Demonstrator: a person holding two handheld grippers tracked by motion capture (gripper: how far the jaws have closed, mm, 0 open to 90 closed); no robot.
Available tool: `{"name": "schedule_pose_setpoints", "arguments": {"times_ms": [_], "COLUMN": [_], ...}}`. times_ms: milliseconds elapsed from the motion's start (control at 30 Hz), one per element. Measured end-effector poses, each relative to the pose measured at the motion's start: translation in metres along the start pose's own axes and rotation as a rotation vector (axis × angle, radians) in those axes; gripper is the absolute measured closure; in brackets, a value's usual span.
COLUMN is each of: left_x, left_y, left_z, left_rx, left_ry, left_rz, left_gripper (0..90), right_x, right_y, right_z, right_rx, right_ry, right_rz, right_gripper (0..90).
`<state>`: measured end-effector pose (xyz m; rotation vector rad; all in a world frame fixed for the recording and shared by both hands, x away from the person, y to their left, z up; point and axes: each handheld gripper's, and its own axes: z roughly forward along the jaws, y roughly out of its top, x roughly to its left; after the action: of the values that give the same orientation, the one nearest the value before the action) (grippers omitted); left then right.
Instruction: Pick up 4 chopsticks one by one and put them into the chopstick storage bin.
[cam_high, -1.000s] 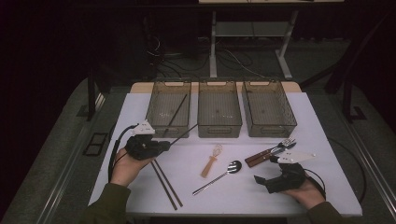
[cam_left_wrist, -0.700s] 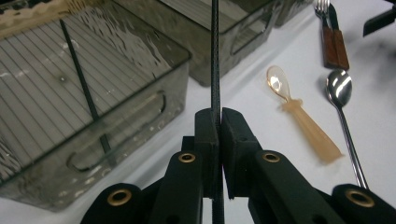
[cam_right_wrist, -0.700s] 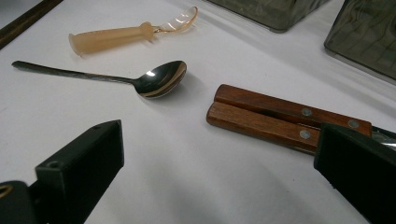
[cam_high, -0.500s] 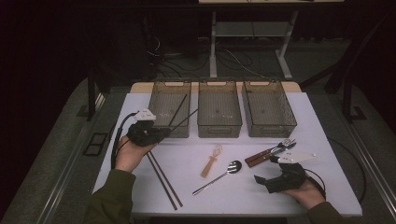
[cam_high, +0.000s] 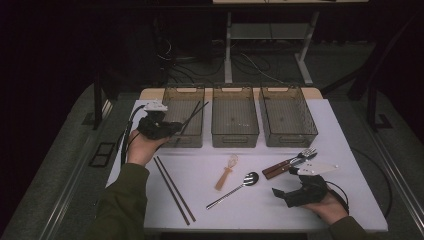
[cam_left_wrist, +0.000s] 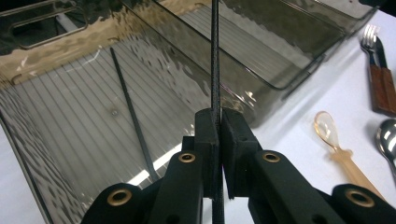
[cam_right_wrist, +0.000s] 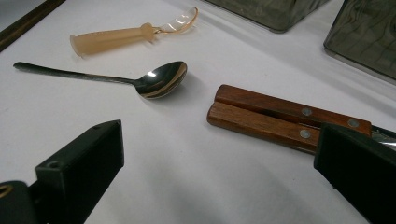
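Observation:
My left gripper (cam_high: 167, 127) is shut on a thin black chopstick (cam_high: 196, 111) and holds it over the near-left corner of the left smoked-plastic bin (cam_high: 182, 142). In the left gripper view the pads (cam_left_wrist: 205, 126) pinch the held chopstick (cam_left_wrist: 215, 56), which points out above the left bin (cam_left_wrist: 70, 107). A second black chopstick (cam_left_wrist: 133, 121) lies on that bin's floor. My right gripper (cam_high: 282, 192) rests open at the table's near right. Its wide-apart jaws face two wooden handles (cam_right_wrist: 275, 119) and a metal spoon (cam_right_wrist: 159, 79), with nothing between them.
A middle bin (cam_high: 235, 137) and a right bin (cam_high: 289, 137) stand beside the left one. On the white table lie two brown chopsticks (cam_high: 173, 190), a translucent plastic spoon (cam_high: 226, 172), the metal spoon (cam_high: 235, 189), and a wood-handled fork and knife (cam_high: 290, 161).
My left gripper has carried the black chopstick up and away from me, from beside the brown chopsticks to the left bin's corner. The right gripper has stayed put.

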<state>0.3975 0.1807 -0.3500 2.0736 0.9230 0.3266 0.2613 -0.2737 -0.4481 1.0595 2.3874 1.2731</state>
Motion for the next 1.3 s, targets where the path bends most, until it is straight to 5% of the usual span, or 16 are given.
{"name": "schedule_pose_setpoints", "arguments": {"times_ms": [433,667,1000,1300], "left_x": [0.025,0.033,0.045,0.047], "left_y": [0.027,0.041,0.035,0.030], "left_z": [0.021,0.034,0.060,0.077], "left_rx": [-0.013,-0.008,0.002,0.028], "left_ry": [0.047,0.098,0.174,0.166], "left_rz": [-0.047,-0.033,-0.068,-0.086], "left_gripper": [85.2,85.2,85.2,85.2], "right_x": [0.000,0.000,0.002,0.003], "right_y": [0.000,0.000,0.000,0.000], "right_z": [-0.001,-0.002,-0.002,-0.003], "right_rx": [-0.004,-0.008,-0.012,-0.012], "right_ry": [0.002,0.005,0.015,0.017], "right_rz": [0.006,0.006,0.007,0.009], "right_gripper": [1.4,1.4,1.4,1.4]}}
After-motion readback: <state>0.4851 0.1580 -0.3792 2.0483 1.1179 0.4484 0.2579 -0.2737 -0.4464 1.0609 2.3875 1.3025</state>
